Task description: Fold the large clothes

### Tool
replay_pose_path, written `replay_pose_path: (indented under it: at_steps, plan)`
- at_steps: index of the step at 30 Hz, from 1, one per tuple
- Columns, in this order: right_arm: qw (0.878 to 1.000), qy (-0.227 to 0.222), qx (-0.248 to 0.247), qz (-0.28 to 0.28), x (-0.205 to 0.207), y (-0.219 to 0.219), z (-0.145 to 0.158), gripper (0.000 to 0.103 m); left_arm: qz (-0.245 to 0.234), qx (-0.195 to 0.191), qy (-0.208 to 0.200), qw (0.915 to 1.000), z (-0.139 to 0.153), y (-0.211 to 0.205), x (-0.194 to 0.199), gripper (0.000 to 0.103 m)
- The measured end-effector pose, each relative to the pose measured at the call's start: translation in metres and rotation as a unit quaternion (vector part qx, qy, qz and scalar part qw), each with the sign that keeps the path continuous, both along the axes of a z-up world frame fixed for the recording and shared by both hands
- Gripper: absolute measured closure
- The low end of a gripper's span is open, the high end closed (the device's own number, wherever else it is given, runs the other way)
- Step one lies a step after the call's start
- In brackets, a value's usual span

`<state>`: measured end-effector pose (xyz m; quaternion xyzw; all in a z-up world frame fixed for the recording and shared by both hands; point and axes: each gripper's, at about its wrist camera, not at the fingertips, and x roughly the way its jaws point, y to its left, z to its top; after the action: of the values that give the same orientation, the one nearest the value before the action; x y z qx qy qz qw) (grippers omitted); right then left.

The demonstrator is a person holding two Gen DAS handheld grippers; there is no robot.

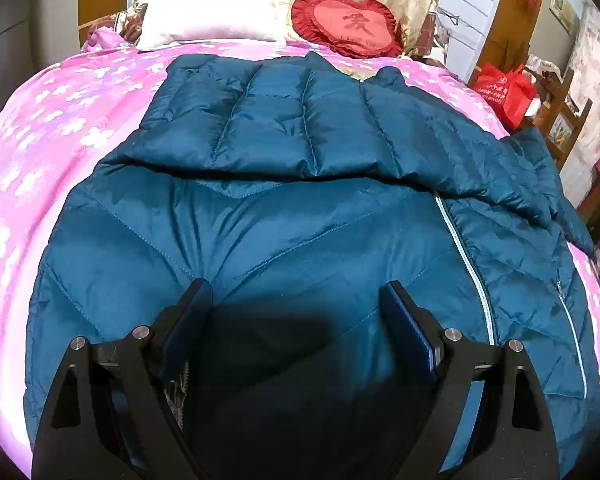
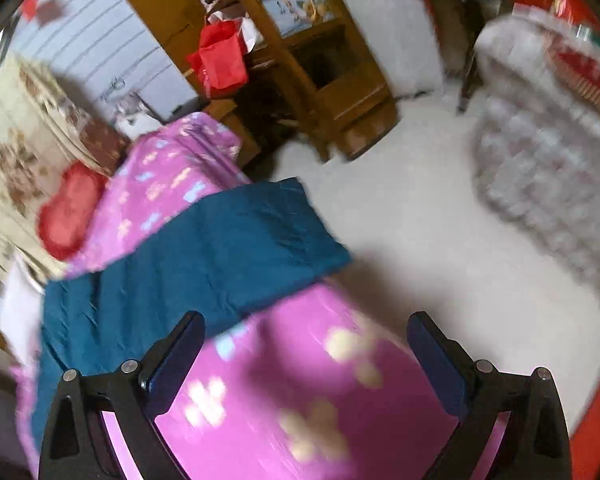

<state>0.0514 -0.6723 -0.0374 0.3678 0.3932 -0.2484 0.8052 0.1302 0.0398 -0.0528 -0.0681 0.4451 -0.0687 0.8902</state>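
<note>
A teal quilted puffer jacket (image 1: 284, 216) lies spread on the pink flowered bedspread (image 1: 52, 128), its far part folded over the body and a pale zipper (image 1: 466, 264) running down its right side. My left gripper (image 1: 296, 300) hovers over the jacket's near part, jaws wide open, nothing between them. In the blurred right wrist view my right gripper (image 2: 306, 334) stands open above the bed's corner (image 2: 300, 400), with nothing in it. A teal part of the jacket (image 2: 204, 252) hangs over the bed's edge to its upper left.
A white pillow (image 1: 208, 12) and a red heart-shaped cushion (image 1: 350, 24) lie at the head of the bed. Beside the bed stand a wooden chair (image 2: 312, 64) with a red bag (image 2: 222, 58), a pale floor (image 2: 400, 220) and a patterned covered object (image 2: 548, 168).
</note>
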Motion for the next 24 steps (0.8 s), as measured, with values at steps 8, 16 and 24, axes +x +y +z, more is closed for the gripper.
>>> replay_pose_path:
  at_steps: [8,16,24]
  plan:
    - [0.998,0.047,0.012,0.043,0.061,-0.011,-0.031,0.016,0.001,0.010,0.002,0.9999,-0.001,-0.002,0.001,0.016]
    - [0.963,0.032,-0.247,0.105,0.069,0.075,0.038,0.080,0.000,0.009,0.002,1.0000,-0.002,-0.001,0.002,0.016]
    - [0.938,-0.035,-0.286,0.191,0.065,0.221,0.096,0.088,0.001,-0.001,0.001,1.0000,-0.002,0.000,0.002,0.016]
